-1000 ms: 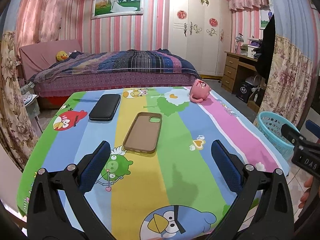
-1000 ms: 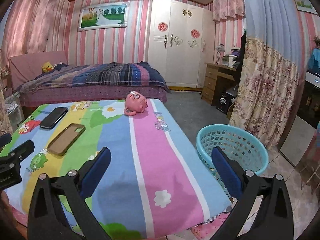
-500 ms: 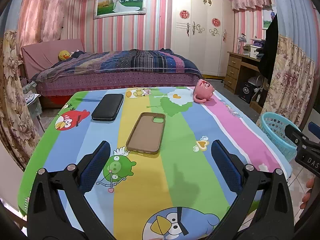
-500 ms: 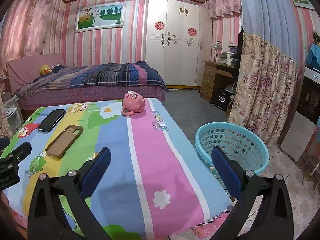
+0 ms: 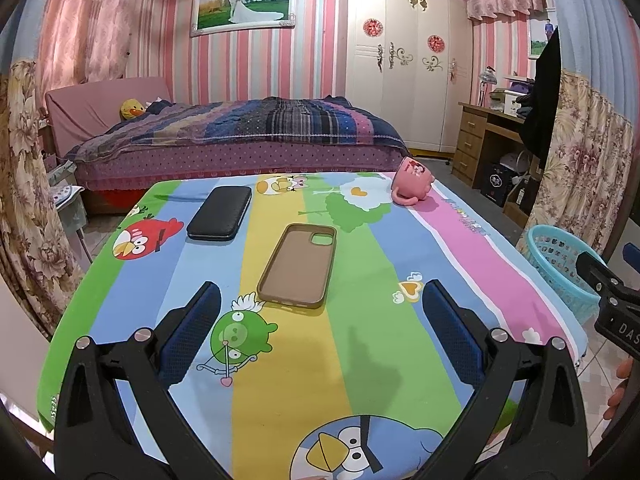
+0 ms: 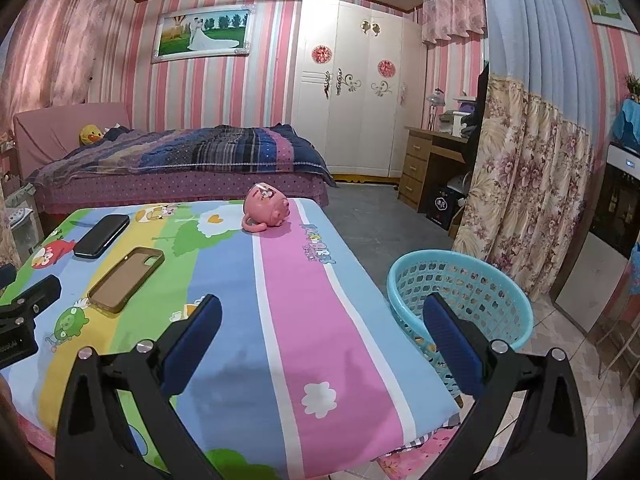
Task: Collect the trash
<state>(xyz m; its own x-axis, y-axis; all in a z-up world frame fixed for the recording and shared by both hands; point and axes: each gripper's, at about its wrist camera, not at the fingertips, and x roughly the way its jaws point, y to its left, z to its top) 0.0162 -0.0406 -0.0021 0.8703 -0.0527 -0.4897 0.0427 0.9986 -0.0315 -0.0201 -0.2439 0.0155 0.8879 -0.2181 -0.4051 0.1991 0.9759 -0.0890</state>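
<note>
On the colourful cartoon tablecloth (image 5: 360, 344) lie a brown phone case (image 5: 298, 263) (image 6: 126, 278), a black wallet-like case (image 5: 220, 218) (image 6: 102, 236) and a pink mug (image 5: 412, 186) (image 6: 266, 207) tipped on its side at the far edge. A turquoise basket (image 6: 460, 300) (image 5: 560, 264) stands on the floor to the right of the table. My left gripper (image 5: 320, 308) hangs open over the near part of the table, short of the phone case, holding nothing. The right gripper (image 6: 320, 320) is open too, above the table's right edge next to the basket.
A bed (image 5: 240, 136) stands behind the table, a white wardrobe (image 5: 400, 68) and a wooden desk (image 5: 484, 140) at the back right. Flowered curtains (image 6: 520, 200) hang right of the basket. Tiled floor (image 6: 560, 348) shows at the right.
Both grippers have drifted slightly back and up, so the table objects sit a little farther off. Both stay open and empty.
</note>
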